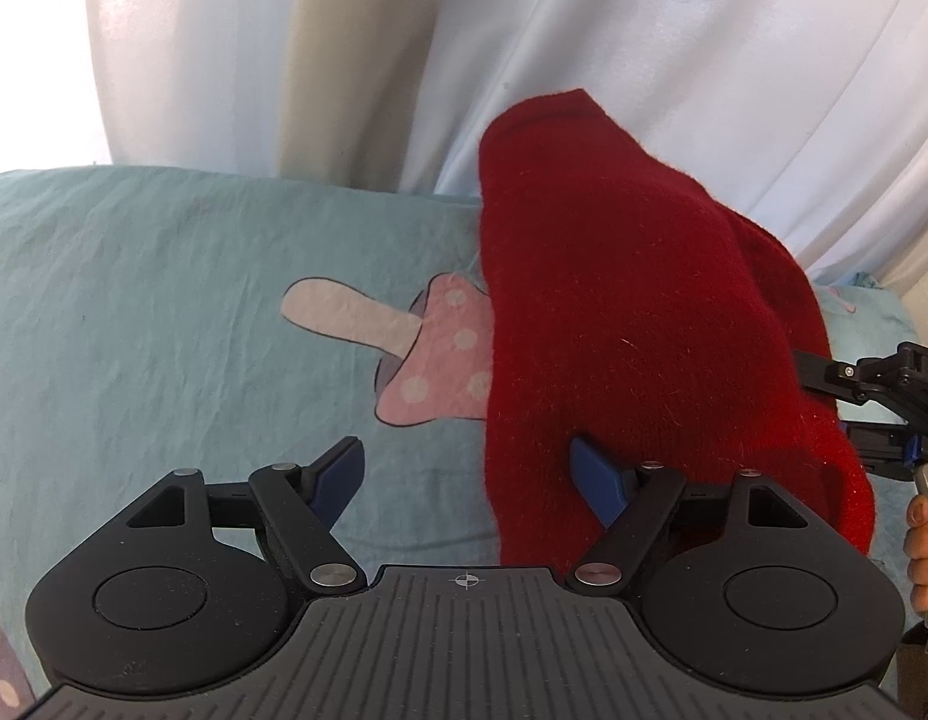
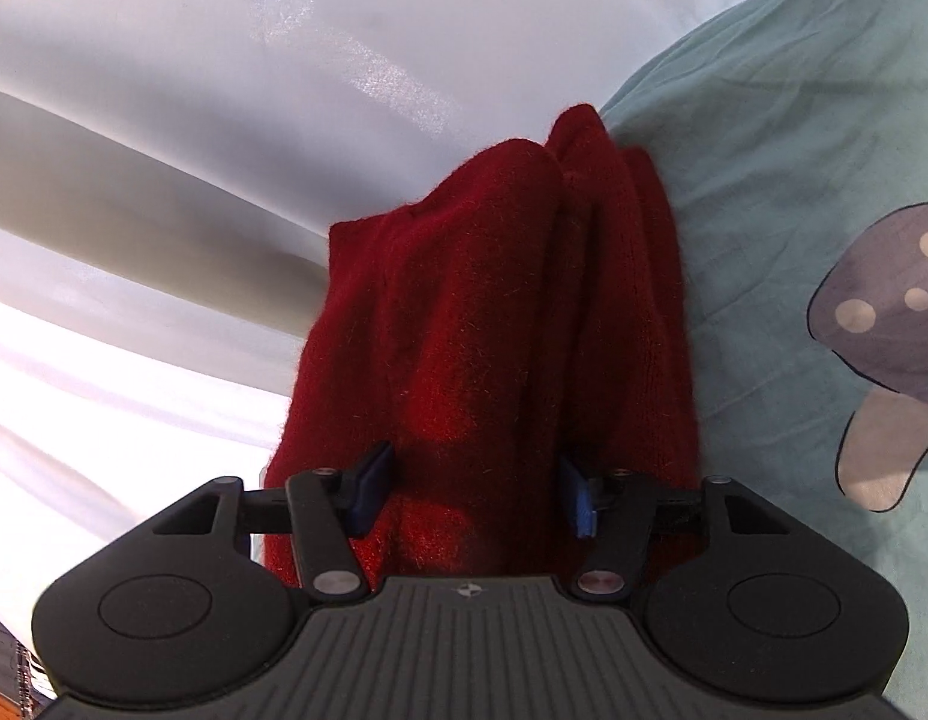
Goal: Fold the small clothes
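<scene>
Looking at this fuzzy red knit garment (image 1: 631,312) bunched on the mushroom-print sheet (image 1: 164,300), right of the pink mushroom; soft, light, floppy, so grab a hem edge; left gripper (image 1: 464,480) spread wide, empty; right gripper (image 2: 472,495) unclenched, knit between its pads.

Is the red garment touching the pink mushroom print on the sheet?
Touching. The left wrist view shows the red garment lying over the right edge of the pink mushroom print, covering part of its cap.

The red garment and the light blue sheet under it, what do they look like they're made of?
Red garment: probably a wool-like knit, matte, with loose fibres fuzzing its edges. Light blue sheet: likely thin woven cotton, flat and finely creased, printed with mushrooms.
</scene>
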A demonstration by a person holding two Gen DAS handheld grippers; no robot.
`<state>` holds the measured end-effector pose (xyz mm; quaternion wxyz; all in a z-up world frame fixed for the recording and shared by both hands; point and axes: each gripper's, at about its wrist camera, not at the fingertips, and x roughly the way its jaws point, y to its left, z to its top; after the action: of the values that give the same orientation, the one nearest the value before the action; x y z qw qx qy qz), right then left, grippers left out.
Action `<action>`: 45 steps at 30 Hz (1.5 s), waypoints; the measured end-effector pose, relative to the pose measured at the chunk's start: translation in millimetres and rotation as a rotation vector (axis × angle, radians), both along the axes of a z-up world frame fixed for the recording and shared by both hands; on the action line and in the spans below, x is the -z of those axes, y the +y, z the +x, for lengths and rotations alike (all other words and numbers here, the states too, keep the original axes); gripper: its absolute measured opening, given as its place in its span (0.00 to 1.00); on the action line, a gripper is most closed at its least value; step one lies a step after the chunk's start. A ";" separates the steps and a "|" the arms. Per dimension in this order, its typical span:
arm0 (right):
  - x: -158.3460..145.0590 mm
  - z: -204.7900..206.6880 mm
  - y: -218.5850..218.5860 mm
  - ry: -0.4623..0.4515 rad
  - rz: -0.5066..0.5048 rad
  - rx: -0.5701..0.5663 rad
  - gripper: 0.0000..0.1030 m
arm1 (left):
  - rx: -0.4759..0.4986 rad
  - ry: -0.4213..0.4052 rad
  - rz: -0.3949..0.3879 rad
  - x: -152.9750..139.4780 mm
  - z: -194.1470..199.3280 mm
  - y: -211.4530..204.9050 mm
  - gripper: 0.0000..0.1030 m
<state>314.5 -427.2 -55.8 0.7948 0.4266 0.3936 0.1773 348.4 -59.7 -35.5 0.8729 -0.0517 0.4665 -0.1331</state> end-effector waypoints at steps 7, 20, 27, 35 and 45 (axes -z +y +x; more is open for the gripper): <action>8.3 9.5 6.4 0.010 0.083 -0.028 0.49 | 0.000 -0.003 0.005 1.5 0.7 0.5 0.79; -92.3 -10.3 43.0 -0.370 -0.670 0.040 0.21 | 0.061 -0.043 0.049 -12.0 -7.1 -15.1 0.79; -41.6 -10.8 41.3 -0.245 -0.720 0.036 0.45 | 0.107 -0.061 0.170 -4.9 -10.0 -29.5 0.84; -91.8 -47.2 50.5 -0.409 -0.811 0.170 0.33 | 0.052 -0.214 0.128 -49.6 -2.1 -44.4 0.85; -24.4 -19.5 113.0 -0.375 -1.095 0.012 0.14 | 0.077 -0.186 0.183 -8.1 21.5 -93.9 0.94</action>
<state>295.0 -314.3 -31.4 0.9569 -0.0832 0.2778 0.0159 369.8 -153.7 -27.3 0.9076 0.0586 0.3956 -0.1278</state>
